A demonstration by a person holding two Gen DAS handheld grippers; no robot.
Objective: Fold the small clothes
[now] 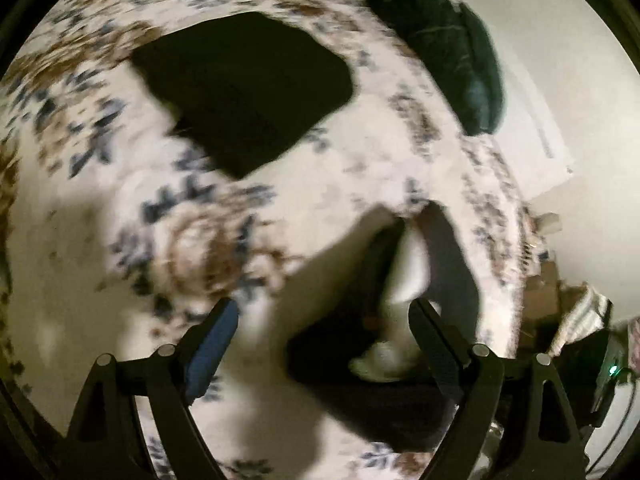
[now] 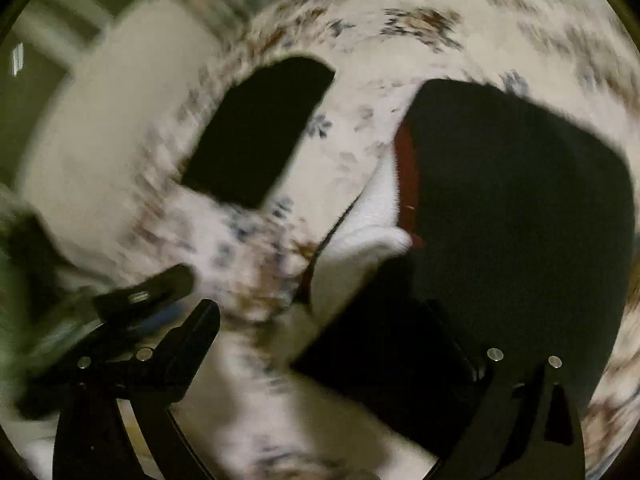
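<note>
1. A flowered bedspread (image 1: 120,208) covered the bed and served as the work surface; both views were blurred.
2. A folded black garment (image 1: 244,92) lay flat on the bedspread, toward its far side, in the left wrist view.
3. The left gripper (image 1: 324,320) stood wide open above the bedspread, nothing between its fingers.
4. Just past its fingertips lay a pile of black and white clothes (image 1: 404,272), near the bedspread's right edge.
5. A dark green pillow (image 1: 448,48) sat at the bedspread's far right edge.
6. The right gripper (image 2: 340,324) stood wide open and held nothing; its right finger could hardly be told from the dark cloth.
7. A large black garment (image 2: 520,208) with a red strip lay on the bedspread beneath it, a white piece (image 2: 372,216) touching its left side.
</note>
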